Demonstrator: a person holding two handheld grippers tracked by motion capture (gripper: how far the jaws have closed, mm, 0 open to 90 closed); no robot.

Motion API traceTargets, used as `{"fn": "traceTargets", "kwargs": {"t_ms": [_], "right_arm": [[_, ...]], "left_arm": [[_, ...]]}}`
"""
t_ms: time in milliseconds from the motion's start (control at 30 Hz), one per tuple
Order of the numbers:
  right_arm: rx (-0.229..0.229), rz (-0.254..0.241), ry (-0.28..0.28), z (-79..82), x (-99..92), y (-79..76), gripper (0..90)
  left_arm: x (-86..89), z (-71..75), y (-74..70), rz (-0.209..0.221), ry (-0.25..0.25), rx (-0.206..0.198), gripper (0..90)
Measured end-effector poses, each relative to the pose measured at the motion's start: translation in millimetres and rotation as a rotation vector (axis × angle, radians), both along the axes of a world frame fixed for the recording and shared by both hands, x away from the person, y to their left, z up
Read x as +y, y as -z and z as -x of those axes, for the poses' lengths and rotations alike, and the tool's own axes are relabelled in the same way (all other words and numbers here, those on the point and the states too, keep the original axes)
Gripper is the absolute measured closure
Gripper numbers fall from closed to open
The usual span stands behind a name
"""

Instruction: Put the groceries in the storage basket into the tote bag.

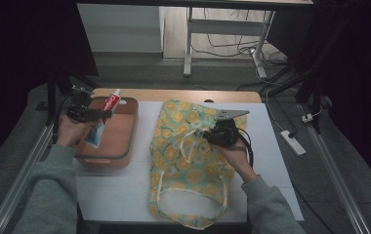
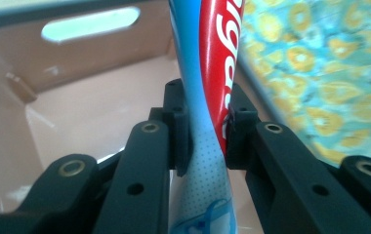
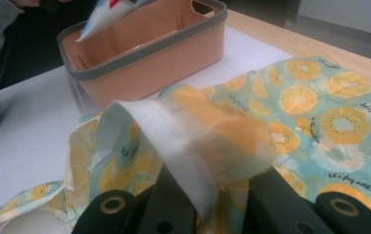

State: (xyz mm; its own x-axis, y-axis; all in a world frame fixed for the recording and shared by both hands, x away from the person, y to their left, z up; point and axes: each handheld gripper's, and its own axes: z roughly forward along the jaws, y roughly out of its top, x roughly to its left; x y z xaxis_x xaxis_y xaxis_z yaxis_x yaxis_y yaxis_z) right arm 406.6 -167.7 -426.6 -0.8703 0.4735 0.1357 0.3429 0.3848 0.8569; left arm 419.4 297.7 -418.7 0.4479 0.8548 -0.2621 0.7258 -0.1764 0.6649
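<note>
From the high view, the person's left gripper is sitting at the left of the frame, over the peach-pink plastic bin with a grey rim, and it is clamping a red, white and blue toothpaste tube around its middle. The tube is slanting, red cap end pointing to the upper right, flat blue end hanging down over the bin's inside. Near the centre, the right gripper is resting on the teal cloth tote bag printed with orange slices, which is lying flat on the white table top just beside the bin.

In the left gripper view, the two black jaws are pressing on the toothpaste tube from both sides at the middle of the frame, the tube running up past the top edge. Behind it, the bin's pale inner wall with its slot handle is taking up the upper left, and the patterned bag is lying blurred at the right.

In the right gripper view, the jaws are closed on a fold of the bag's fabric, which is bunching up over them at lower centre. The rest of the bag is spreading to the right. The bin is standing at the upper left, with the tube's flat end hanging above it at the top edge.
</note>
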Motion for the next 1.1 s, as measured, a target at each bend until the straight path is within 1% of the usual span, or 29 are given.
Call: {"fn": "traceTargets", "kwargs": {"t_ms": [67, 133, 200, 233, 333, 400, 600, 667, 867, 1000, 1100], "right_arm": [[-0.001, -0.002, 0.001, -0.2, -0.2, 0.0, 89.2], [-0.005, -0.009, 0.004, 0.0, -0.1, -0.1, 89.2], [-0.008, -0.007, 0.004, 0.1, -0.2, -0.8, 89.3], [-0.009, -0.009, 0.004, 0.2, -0.3, -0.9, 89.2], [-0.012, -0.008, 0.007, 0.0, -0.9, -1.3, 89.3], [-0.012, -0.010, 0.007, -0.1, -1.2, -1.4, 89.2], [-0.014, -0.015, 0.018, -1.1, -1.4, -1.3, 89.3], [-0.017, -0.019, 0.019, -1.9, 0.4, -1.6, 89.3], [-0.022, -0.021, 0.008, -6.9, 14.9, -3.1, 89.3], [-0.019, -0.027, 0.000, -10.4, 26.7, -1.3, 89.3], [-0.025, -0.025, -0.003, -12.3, 34.2, -0.9, 89.3]], "left_arm": [[-1.7, 4.9, -5.5, 0.018, 0.013, -0.021, 75.8], [-4.3, 10.2, -10.9, 0.033, 0.012, -0.054, 75.8], [-7.0, 15.5, -17.5, 0.037, 0.020, -0.084, 75.8], [-8.6, 17.9, -20.7, 0.043, 0.030, -0.093, 75.8], [-14.6, 25.3, -28.7, 0.052, 0.064, -0.117, 75.8], [-19.2, 30.3, -32.2, 0.064, 0.094, -0.125, 75.8], [-40.1, 51.9, -35.9, 0.093, 0.196, -0.162, 75.8], [-48.2, 58.7, -35.5, 0.098, 0.240, -0.163, 75.7], [-71.3, 78.4, -33.8, 0.094, 0.332, -0.175, 75.7], [-77.6, 87.5, -32.0, 0.099, 0.369, -0.179, 75.7], [-79.7, 92.3, -29.3, 0.111, 0.386, -0.174, 75.7]]}}
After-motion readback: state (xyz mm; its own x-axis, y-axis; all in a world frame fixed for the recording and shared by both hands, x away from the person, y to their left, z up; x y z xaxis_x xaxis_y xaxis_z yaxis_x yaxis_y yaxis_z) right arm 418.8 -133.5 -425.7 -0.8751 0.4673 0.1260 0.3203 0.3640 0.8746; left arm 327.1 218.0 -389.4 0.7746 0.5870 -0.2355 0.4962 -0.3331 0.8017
